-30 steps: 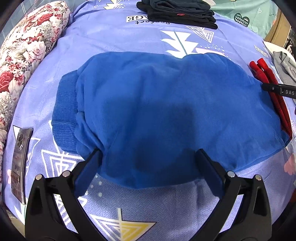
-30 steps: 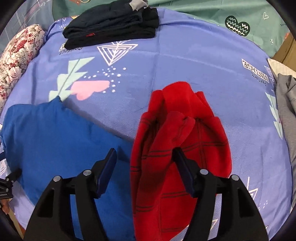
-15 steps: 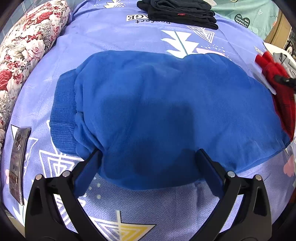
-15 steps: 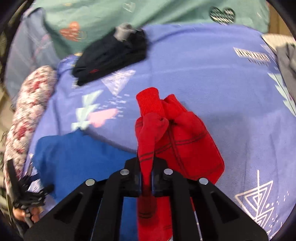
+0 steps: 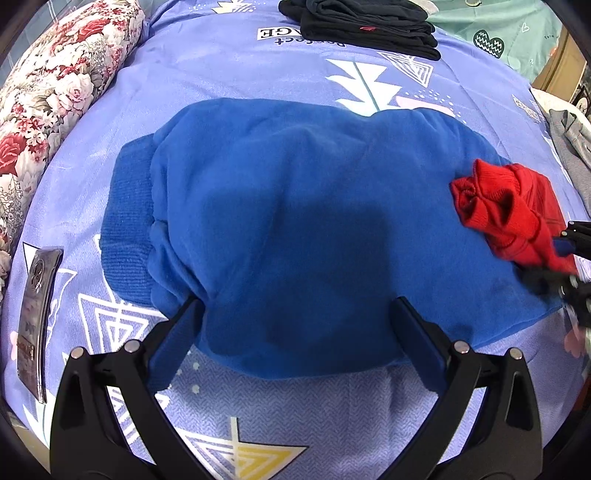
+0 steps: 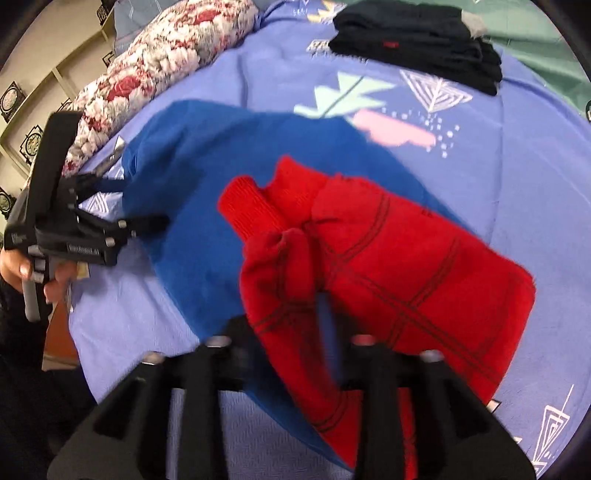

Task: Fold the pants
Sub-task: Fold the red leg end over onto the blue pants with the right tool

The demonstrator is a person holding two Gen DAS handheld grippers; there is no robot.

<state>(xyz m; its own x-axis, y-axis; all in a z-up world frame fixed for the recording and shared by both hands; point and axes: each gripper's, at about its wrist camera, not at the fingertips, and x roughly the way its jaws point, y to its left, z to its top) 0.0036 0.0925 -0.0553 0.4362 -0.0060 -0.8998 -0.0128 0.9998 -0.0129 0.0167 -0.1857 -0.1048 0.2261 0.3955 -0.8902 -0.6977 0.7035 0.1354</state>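
Over blue pants (image 5: pixel 295 229), left tool (image 5: pixel 295 332) angled down, jaws wide

Bed (image 5: pixel 258 66), blue patterned sheet: blue pants (image 5: pixel 295 206), black folded clothes (image 5: pixel 362 22), phone (image 5: pixel 35 317), floral pillow (image 5: pixel 55 85).

Red pants (image 6: pixel 388 266) (dark checks), blue pants (image 5: pixel 295 221)

The bedsheet (image 5: pixel 229 74) carries an upside-down white label reading "GE", with "Perfect" printed beneath it; other small prints are too blurred to read
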